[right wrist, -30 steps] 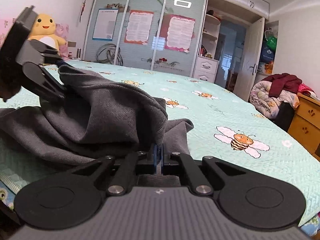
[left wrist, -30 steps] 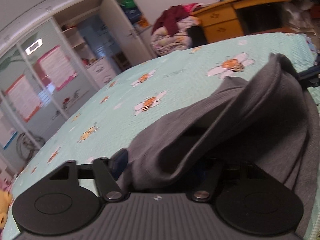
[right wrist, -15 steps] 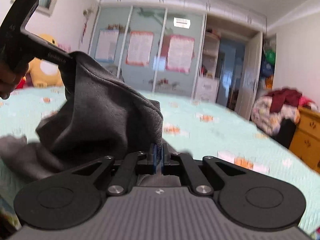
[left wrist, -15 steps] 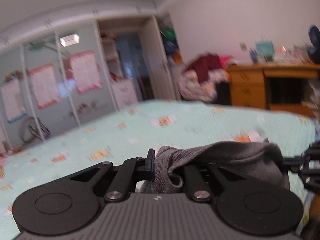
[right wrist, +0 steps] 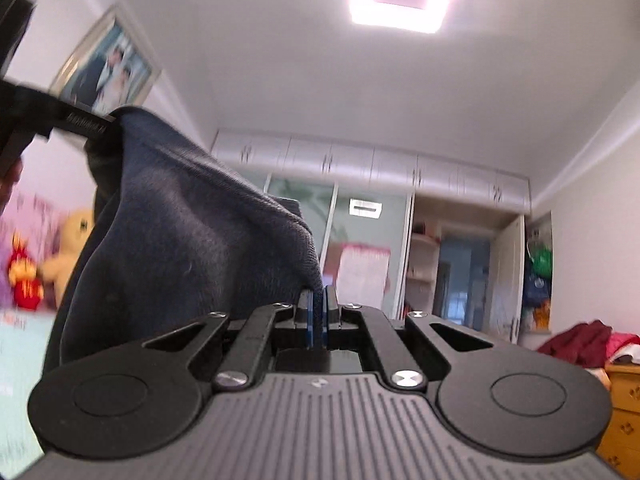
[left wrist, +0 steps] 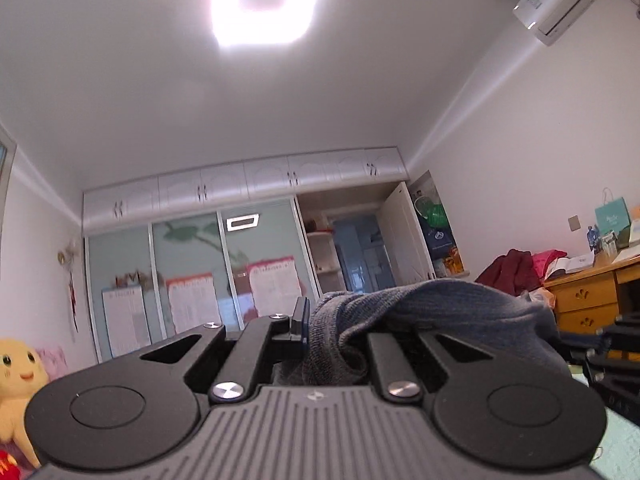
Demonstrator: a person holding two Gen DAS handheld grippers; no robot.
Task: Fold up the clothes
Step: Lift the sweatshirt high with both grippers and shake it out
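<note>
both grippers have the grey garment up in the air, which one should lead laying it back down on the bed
Right, probably. The right gripper pinches a clean edge of the grey garment; the left gripper holds a bunched wad with one finger buried in cloth.

The dark grey knit garment (right wrist: 188, 248) hangs lifted in the air, stretched between two pinched points: one edge high at the left, the other low near the middle. In the left wrist view its ribbed fabric (left wrist: 432, 312) drapes bunched over the near right side.
</note>
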